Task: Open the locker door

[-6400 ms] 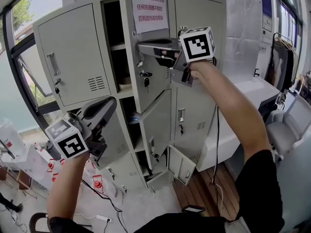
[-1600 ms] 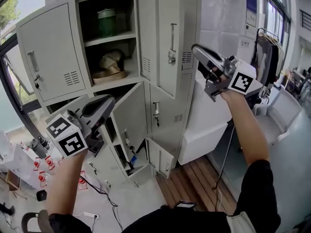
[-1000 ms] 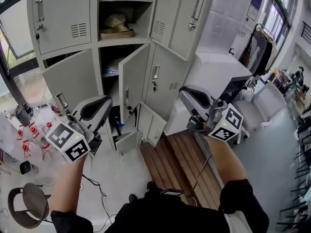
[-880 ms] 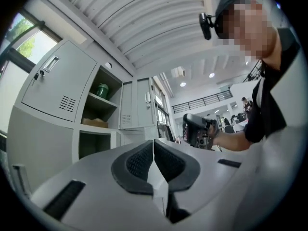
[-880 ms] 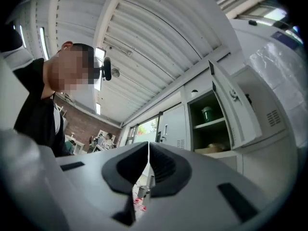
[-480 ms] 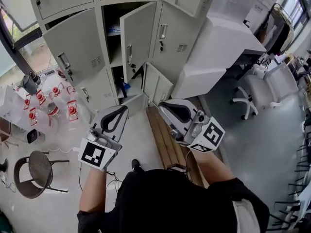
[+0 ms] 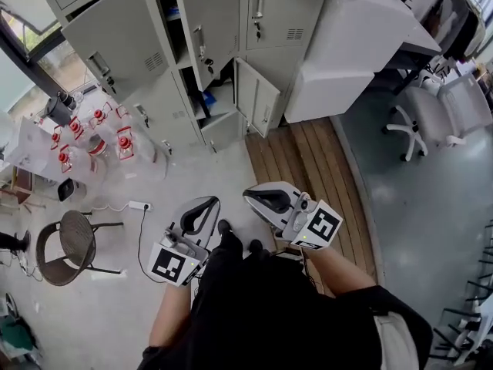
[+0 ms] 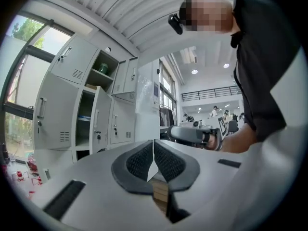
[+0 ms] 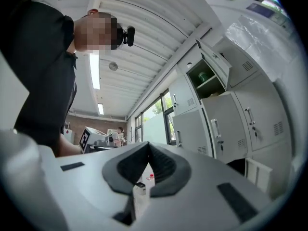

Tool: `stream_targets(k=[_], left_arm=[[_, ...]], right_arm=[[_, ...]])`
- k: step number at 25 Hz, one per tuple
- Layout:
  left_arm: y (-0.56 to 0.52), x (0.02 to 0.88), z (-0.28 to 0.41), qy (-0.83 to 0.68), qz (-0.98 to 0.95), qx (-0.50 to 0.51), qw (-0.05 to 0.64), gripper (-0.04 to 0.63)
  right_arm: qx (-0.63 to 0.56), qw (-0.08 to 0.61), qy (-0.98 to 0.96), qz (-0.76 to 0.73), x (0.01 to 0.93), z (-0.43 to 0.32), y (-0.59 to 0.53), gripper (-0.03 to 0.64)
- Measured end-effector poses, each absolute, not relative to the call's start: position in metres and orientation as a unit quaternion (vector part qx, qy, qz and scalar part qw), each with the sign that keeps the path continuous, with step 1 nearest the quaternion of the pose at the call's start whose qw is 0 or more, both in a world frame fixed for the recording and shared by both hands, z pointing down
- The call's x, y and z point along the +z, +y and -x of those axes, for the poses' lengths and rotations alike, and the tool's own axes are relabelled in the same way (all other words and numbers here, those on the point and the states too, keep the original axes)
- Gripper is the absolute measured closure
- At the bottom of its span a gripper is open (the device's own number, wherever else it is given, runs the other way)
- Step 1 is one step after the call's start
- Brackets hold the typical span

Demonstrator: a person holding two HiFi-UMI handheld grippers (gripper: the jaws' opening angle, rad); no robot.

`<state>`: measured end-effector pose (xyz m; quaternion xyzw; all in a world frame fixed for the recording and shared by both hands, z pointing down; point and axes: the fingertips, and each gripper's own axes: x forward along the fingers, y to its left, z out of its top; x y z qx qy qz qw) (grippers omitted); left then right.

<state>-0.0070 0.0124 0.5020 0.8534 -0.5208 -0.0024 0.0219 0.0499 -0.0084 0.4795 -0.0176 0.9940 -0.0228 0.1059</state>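
The grey locker bank (image 7: 127,41) fills the top of the head view, well away from both grippers. Its tall middle door (image 7: 209,10) stands swung out, and a small low door (image 7: 256,102) hangs open too. In the right gripper view an upper locker door (image 9: 214,64) is open onto a shelf. My left gripper (image 7: 206,202) is held low by my body, shut, with nothing between its pads (image 8: 142,160). My right gripper (image 7: 251,196) hangs beside it, also shut and empty. Both point towards the lockers, far from any handle.
A white cabinet (image 7: 350,41) stands right of the lockers, with a wooden floor strip (image 7: 308,153) in front. An office chair (image 7: 427,114) is at the far right. Red-capped bottles (image 7: 96,137), a round stool (image 7: 73,241) and a power strip (image 7: 139,205) lie on the left.
The view has tipped further down to the floor. Both grippers have dropped and drawn in close to my body, farther from the lockers. The locker doors stay open.
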Motion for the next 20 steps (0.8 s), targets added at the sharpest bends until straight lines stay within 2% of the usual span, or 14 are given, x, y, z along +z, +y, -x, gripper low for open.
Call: stream_targets(k=[11, 20], left_arm=[[0.032, 0.492, 0.003, -0.465, -0.883, -0.056, 0.03, 0.577], [0.039, 0.5, 0.049, -0.443, -0.894, -0.063, 0.035, 0.577]], right_arm=[[-0.042, 0.07, 0.996, 0.04, 0.503, -0.034, 0.023, 0.606], [-0.023, 0.054, 0.996, 0.067, 0.502, 0.005, 0.016, 0.606]])
